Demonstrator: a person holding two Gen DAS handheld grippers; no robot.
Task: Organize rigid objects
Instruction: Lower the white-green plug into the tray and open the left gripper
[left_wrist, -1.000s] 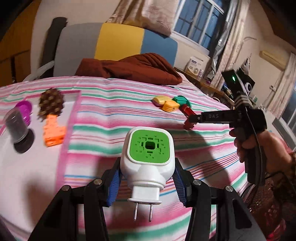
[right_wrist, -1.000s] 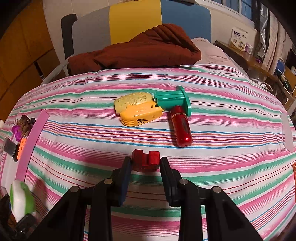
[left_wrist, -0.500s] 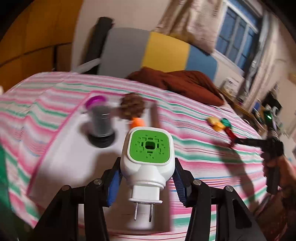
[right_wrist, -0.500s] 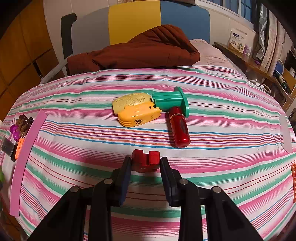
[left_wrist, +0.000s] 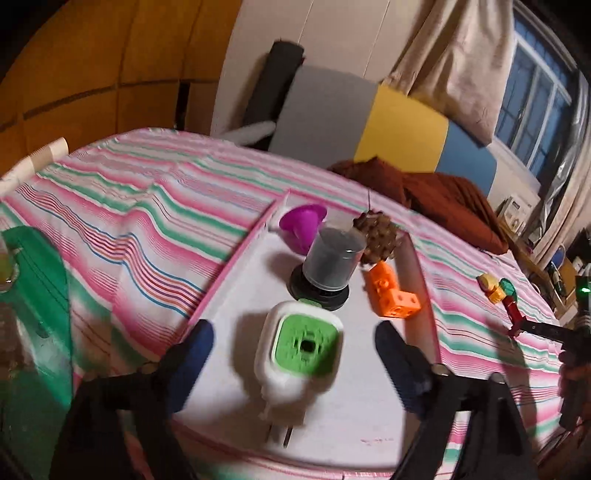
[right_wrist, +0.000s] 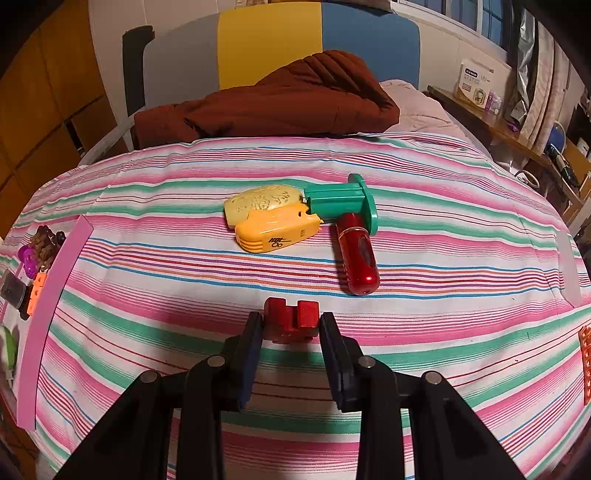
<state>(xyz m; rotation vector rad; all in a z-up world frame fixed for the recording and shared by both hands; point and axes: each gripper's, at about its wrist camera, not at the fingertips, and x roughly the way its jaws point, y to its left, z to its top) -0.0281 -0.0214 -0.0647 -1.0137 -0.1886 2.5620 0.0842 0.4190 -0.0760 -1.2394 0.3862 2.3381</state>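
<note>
The left gripper (left_wrist: 291, 354) hangs over the white, pink-edged tray (left_wrist: 236, 254) on the striped bedspread (right_wrist: 443, 251), its jaws opening, blue pads clear on both sides of the white plug-in device with a green square face (left_wrist: 299, 354). That device sits blurred on the tray's near half, prongs toward the near edge. Beyond it, toward the far edge, stand a grey cylinder on a black base (left_wrist: 325, 269), a purple cone (left_wrist: 301, 225), a brown pinecone (left_wrist: 380, 236) and orange linked cubes (left_wrist: 391, 299); bare tray remains along the near edge. The right gripper (right_wrist: 290, 332) is clenched on a small red block (right_wrist: 291, 319) above open bedspread. Farther off lie a yellow plastic case (right_wrist: 277, 234), a green spool (right_wrist: 343, 201) and a red capsule-shaped tube (right_wrist: 358, 258).
</note>
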